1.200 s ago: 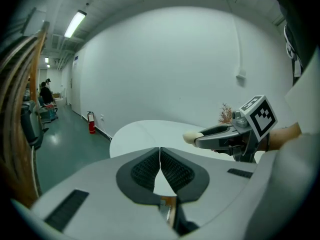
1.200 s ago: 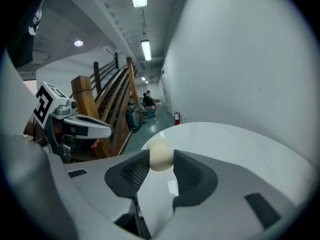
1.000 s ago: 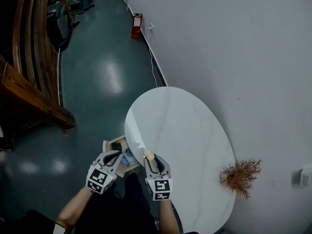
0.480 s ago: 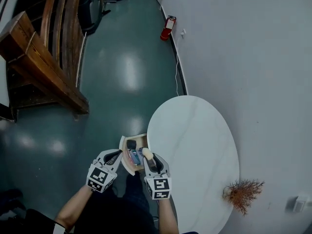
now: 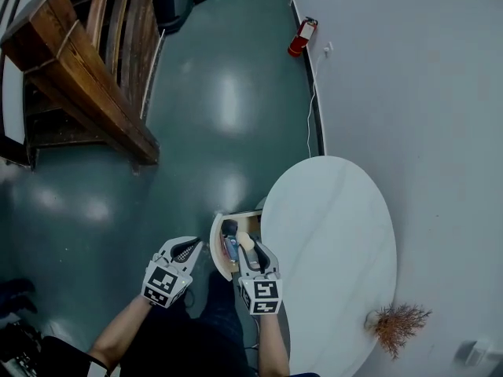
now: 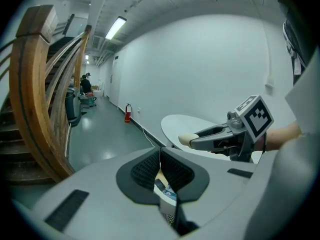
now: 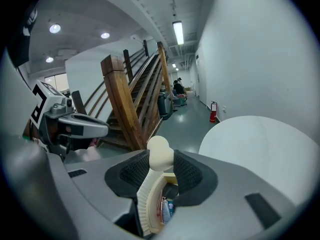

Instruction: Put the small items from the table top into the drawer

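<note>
A white oval table (image 5: 334, 226) has a wooden drawer (image 5: 221, 251) pulled out at its left edge, with small items (image 5: 231, 247) lying inside. My right gripper (image 5: 248, 247) is shut on the drawer's cream round knob (image 7: 160, 153), which sits between the pads; below it the curved drawer front (image 7: 145, 204) and the items (image 7: 165, 210) show. My left gripper (image 5: 187, 250) hovers left of the drawer, shut and empty, its pads (image 6: 171, 171) meeting at the tips. In the left gripper view the right gripper (image 6: 220, 137) holds the knob (image 6: 187, 139).
A wooden staircase (image 5: 86, 77) rises at the upper left over a glossy green floor. A red fire extinguisher (image 5: 300, 38) stands by the white wall, with a cable running down to the table. A dried brown plant (image 5: 397, 324) sits at the table's near right end.
Both grippers have moved together across the floor side of the table, the right one keeping the knob. The view has swung, so the table and drawer now lie further right.
</note>
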`<control>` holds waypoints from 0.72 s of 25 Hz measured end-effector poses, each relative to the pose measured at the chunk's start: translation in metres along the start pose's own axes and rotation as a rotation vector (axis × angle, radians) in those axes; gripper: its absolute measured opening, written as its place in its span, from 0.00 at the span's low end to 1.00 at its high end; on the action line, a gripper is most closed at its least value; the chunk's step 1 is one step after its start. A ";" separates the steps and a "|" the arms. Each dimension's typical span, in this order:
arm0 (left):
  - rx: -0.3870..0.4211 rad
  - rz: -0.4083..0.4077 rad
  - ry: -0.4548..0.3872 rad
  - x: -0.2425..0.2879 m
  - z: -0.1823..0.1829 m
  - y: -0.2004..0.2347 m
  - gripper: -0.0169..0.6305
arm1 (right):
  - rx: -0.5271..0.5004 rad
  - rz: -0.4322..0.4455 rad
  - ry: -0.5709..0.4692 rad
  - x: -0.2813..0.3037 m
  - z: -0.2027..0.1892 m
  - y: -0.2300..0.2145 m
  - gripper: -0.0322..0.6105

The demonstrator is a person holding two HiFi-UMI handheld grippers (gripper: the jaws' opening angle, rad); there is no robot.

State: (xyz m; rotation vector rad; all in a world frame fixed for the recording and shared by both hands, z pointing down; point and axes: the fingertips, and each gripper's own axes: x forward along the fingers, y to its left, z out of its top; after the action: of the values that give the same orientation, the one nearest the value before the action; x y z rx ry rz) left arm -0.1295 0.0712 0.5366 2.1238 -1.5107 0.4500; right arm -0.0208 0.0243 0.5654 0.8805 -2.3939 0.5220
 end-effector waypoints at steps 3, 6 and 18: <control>-0.010 0.002 0.018 0.006 -0.011 0.010 0.06 | 0.002 0.011 0.025 0.017 -0.011 0.002 0.31; -0.023 0.002 0.031 0.014 -0.023 0.021 0.06 | 0.000 0.013 0.059 0.036 -0.027 0.000 0.31; -0.098 0.043 0.069 0.053 -0.083 0.057 0.06 | 0.000 0.056 0.175 0.100 -0.098 -0.009 0.31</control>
State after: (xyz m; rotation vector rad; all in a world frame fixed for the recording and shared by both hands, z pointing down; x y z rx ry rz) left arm -0.1640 0.0611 0.6445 1.9847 -1.5109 0.4503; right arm -0.0455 0.0206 0.7039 0.7372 -2.2641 0.5963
